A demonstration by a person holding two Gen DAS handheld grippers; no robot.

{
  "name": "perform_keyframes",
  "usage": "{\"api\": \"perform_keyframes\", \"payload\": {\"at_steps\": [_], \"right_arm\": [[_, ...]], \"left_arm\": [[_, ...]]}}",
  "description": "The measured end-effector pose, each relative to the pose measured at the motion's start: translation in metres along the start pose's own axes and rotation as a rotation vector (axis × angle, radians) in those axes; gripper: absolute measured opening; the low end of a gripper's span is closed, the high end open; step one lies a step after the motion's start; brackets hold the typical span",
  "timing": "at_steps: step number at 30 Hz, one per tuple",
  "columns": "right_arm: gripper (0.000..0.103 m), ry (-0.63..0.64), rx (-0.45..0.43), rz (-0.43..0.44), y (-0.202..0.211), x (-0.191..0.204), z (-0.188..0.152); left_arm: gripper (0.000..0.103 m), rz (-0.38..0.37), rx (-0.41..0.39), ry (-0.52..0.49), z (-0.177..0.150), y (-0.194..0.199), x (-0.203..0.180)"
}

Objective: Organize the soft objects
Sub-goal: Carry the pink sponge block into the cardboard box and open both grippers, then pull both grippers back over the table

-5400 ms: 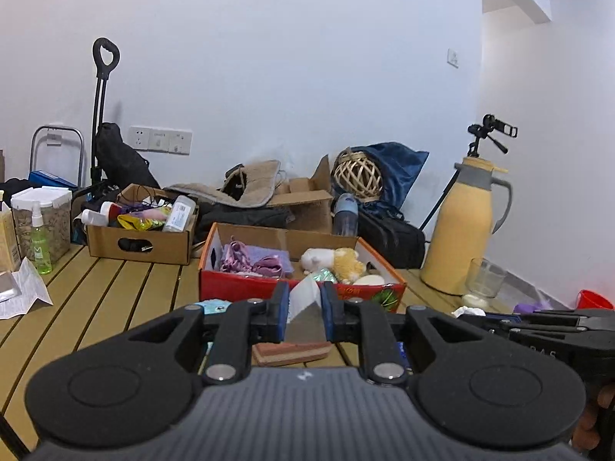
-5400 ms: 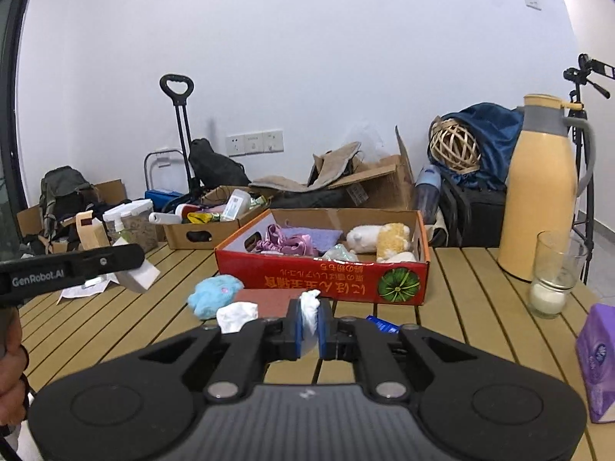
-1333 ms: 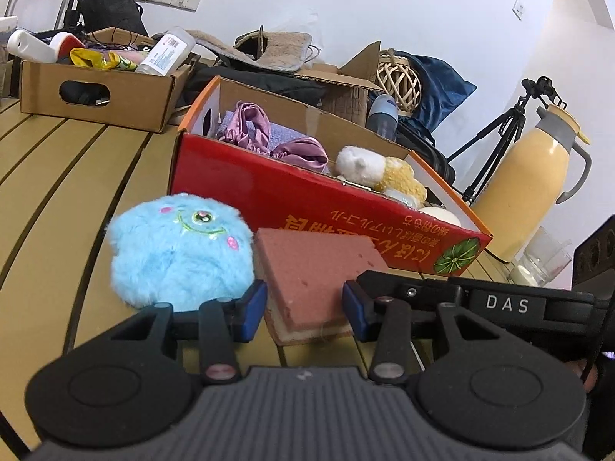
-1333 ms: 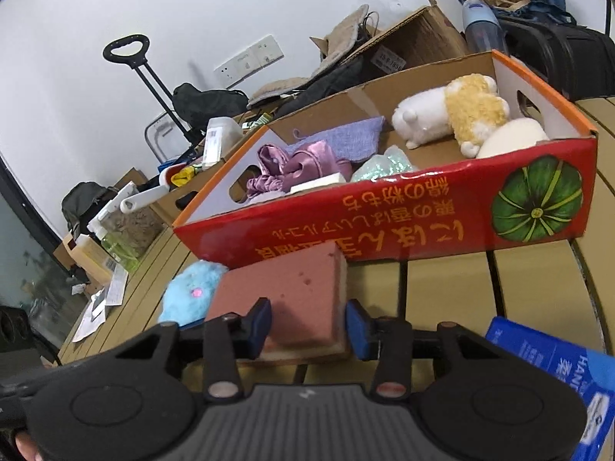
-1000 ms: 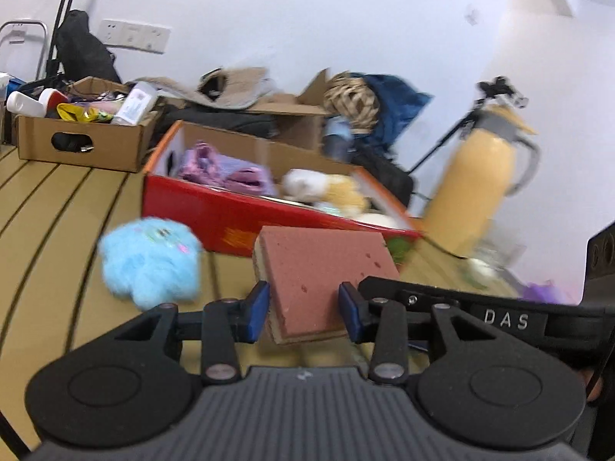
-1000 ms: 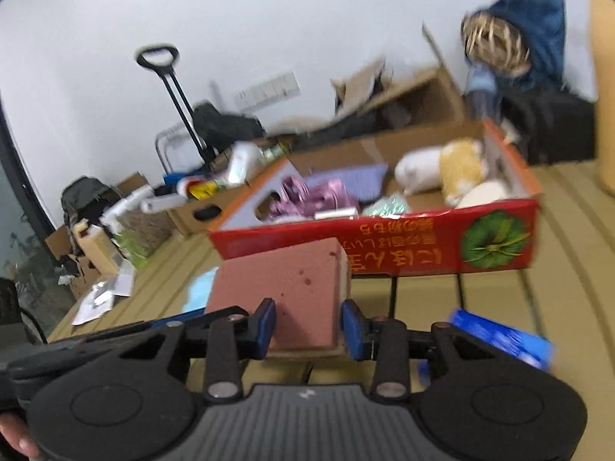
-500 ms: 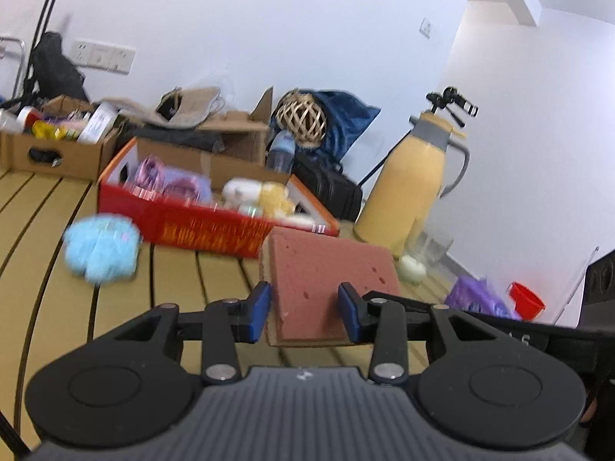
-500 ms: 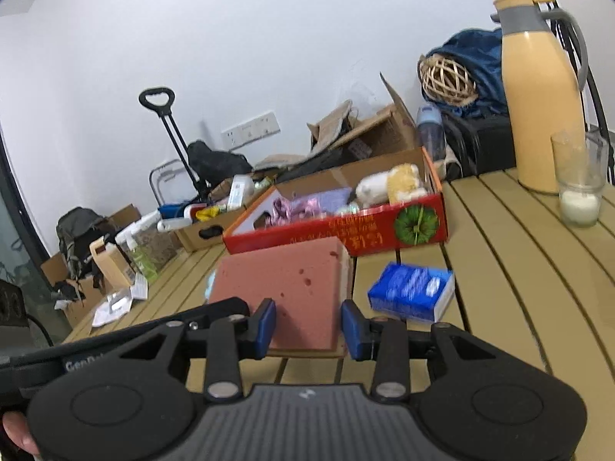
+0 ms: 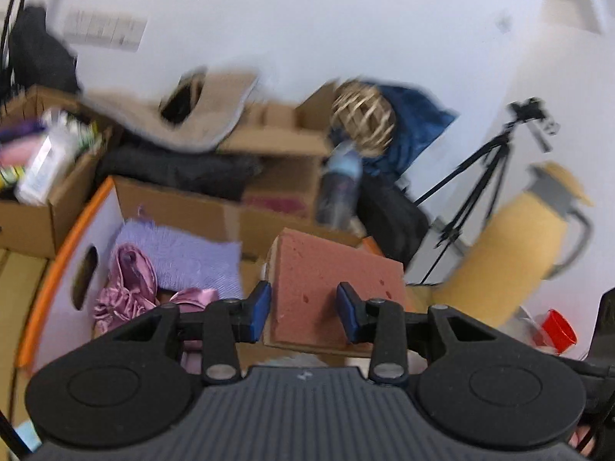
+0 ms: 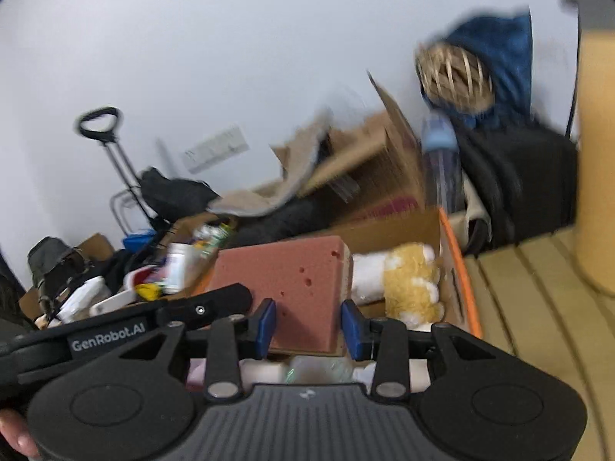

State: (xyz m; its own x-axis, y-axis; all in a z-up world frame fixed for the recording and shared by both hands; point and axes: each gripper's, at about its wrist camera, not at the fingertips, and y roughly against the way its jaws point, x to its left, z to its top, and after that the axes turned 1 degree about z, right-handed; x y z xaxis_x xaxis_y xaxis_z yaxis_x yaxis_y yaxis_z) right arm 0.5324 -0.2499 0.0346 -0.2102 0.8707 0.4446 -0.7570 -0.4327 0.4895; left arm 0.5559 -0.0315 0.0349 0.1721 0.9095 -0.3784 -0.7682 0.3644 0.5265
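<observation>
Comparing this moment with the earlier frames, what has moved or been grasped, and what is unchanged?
The reddish sponge block, earlier flat on the table in front of the red box, is now gripped by both the left gripper and right gripper and carried up over the open red box. The tissues pinched earlier are gone from the jaws. The purple cloth and plush toys stayed in the box.
</observation>
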Motion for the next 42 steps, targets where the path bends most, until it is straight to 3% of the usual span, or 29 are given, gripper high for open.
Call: {"api": "perform_keyframes", "payload": {"at_steps": [3, 5, 8, 12, 14, 18, 20, 23, 25, 33, 37, 42], "right_arm": [[0.036, -0.042, 0.075, -0.030, -0.045, -0.020, 0.003], [0.036, -0.039, 0.118, -0.060, -0.068, -0.027, -0.003], [0.037, -0.008, 0.206, -0.069, -0.090, -0.030, -0.011], [0.039, -0.028, 0.212, -0.072, -0.101, -0.031, -0.013], [0.051, -0.045, 0.221, -0.078, -0.097, -0.031, -0.010], [0.066, 0.023, 0.139, -0.119, -0.057, -0.018, -0.004], [0.072, 0.088, 0.095, -0.133, -0.023, -0.004, -0.005], [0.079, 0.176, 0.035, -0.143, 0.027, 0.012, -0.008], [0.085, 0.209, -0.016, -0.163, 0.065, 0.020, -0.018], [0.096, 0.305, -0.157, -0.195, 0.192, 0.041, -0.107], [0.097, 0.379, -0.191, -0.209, 0.229, 0.057, -0.157], [0.100, 0.375, -0.218, -0.205, 0.264, 0.069, -0.202]], "left_arm": [[0.037, 0.057, 0.073, -0.008, -0.003, -0.036, 0.014], [0.037, 0.088, 0.076, -0.047, -0.009, -0.040, 0.018], [0.041, 0.064, 0.054, -0.087, -0.013, -0.029, 0.021], [0.042, 0.101, 0.022, -0.164, -0.015, -0.004, 0.012], [0.047, 0.136, -0.014, -0.200, -0.015, 0.015, 0.006], [0.061, 0.165, -0.102, -0.241, -0.017, 0.064, -0.001], [0.075, 0.190, -0.154, -0.259, -0.022, 0.092, -0.003], [0.092, 0.245, -0.237, -0.308, -0.042, 0.142, -0.007], [0.097, 0.284, -0.275, -0.322, -0.061, 0.170, -0.007], [0.103, 0.389, -0.347, -0.306, -0.156, 0.275, 0.003], [0.103, 0.415, -0.330, -0.238, -0.193, 0.311, 0.008], [0.103, 0.433, -0.319, -0.183, -0.224, 0.342, 0.010]]}}
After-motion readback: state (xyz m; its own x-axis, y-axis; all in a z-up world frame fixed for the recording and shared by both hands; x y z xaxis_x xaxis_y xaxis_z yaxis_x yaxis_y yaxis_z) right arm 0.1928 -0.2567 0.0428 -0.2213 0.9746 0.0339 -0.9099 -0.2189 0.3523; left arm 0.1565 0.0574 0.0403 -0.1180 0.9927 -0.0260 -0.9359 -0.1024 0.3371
